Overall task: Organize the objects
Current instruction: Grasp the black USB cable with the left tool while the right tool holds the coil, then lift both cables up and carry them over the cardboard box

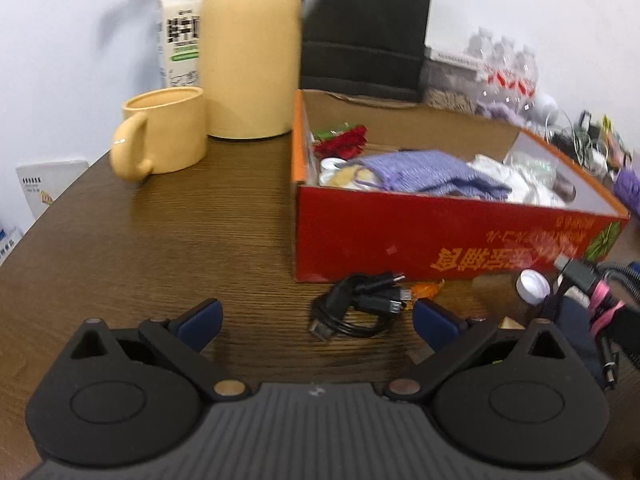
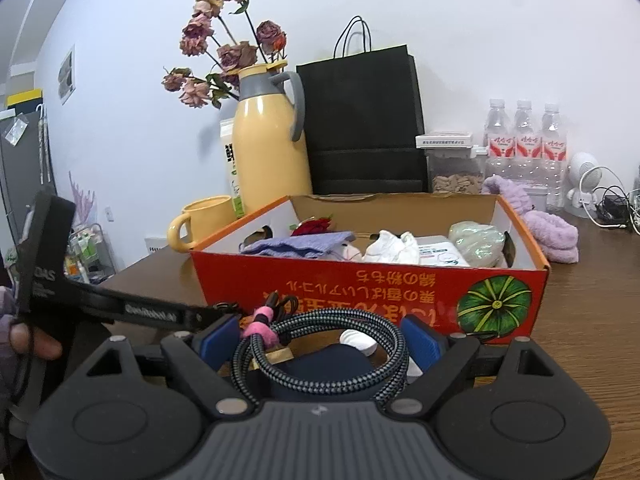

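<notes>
**Two grippers at the red box, one with a coiled cable between its pads**

Two hand-held grippers work at the near wall of the red cardboard box on the brown wooden table. The right gripper has a coil of braided grey-and-black cable, bound with a pink strap, lying between its blue pads; the coil fills the gap from pad to pad, the jaws stand wide, and the cable appears gripped. The coil sits just in front of the box's near wall, below its rim. In the left wrist view the same bundle shows at the far right, off the tabletop.

The left gripper is spread wide with nothing between its pads. A small bundle of black USB cable lies on the table just ahead of it, nearer the right-hand pad, close to the foot of the box wall. An orange wrapped sweet lies just beside that cable, and a white bottle cap lies further right.

Inside the box lie a purple knitted cloth, white fabric and a red flower. To the left of the box stand a yellow mug and a yellow jug.
</notes>
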A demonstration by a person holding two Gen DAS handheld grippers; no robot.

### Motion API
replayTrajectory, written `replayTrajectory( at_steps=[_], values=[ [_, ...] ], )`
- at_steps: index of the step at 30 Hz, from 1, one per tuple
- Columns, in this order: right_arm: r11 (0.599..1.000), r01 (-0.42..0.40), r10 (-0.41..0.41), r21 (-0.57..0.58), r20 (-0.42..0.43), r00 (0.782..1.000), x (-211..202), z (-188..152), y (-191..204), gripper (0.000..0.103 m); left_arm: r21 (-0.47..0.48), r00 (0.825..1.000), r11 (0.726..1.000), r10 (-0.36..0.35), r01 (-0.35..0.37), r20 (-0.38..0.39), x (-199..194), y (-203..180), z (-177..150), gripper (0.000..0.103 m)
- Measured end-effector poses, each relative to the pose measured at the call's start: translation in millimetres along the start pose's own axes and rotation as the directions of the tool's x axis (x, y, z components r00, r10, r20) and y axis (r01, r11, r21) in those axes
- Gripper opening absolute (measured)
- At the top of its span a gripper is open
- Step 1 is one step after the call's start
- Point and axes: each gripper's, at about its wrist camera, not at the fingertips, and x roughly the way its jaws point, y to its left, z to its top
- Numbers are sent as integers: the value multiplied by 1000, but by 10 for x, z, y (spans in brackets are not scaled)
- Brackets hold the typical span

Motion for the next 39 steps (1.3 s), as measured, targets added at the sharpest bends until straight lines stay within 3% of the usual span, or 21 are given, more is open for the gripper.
replayTrajectory(
  at_steps=[4, 10, 13, 14, 15, 16, 24, 39],
  values=[
    [1000, 5, -5, 5, 6, 1000, -10, 4, -10, 87, 15, 1000, 1000, 4, -4, -2, 38, -41, 11, 102],
    [1000, 8, -8, 7, 8, 1000, -6, 3, -8, 87, 33, 1000, 999, -8, 8, -10, 55, -69, 6, 86],
    [1000, 10, -10, 5, 5, 1000, -3, 0, -7, 87, 47, 1000, 999, -23, 23, -4, 42, -84, 3, 76],
    [1000, 11, -11, 5, 3, 1000, 1, -1, -6, 87, 51, 1000, 998, -28, 28, 1, 34, -92, -3, 69],
    [1000, 13, -13, 4, 2, 1000, 1, -4, -5, 87, 60, 999, 997, -39, 39, 7, 21, -106, -11, 52],
    [1000, 14, -14, 3, 1, 1000, 2, -4, -4, 87, 73, 999, 996, -51, 50, 15, 3, -124, -19, 50],
    [1000, 22, -22, -5, 5, 1000, 6, -12, 5, 87, 106, 997, 994, -41, 34, 69, -99, -200, -84, 49],
    [998, 56, -53, -26, 93, 994, -88, 58, 21, 87, 23, 978, 999, -49, 45, 200, -526, -184, -64, 49]
  ],
)
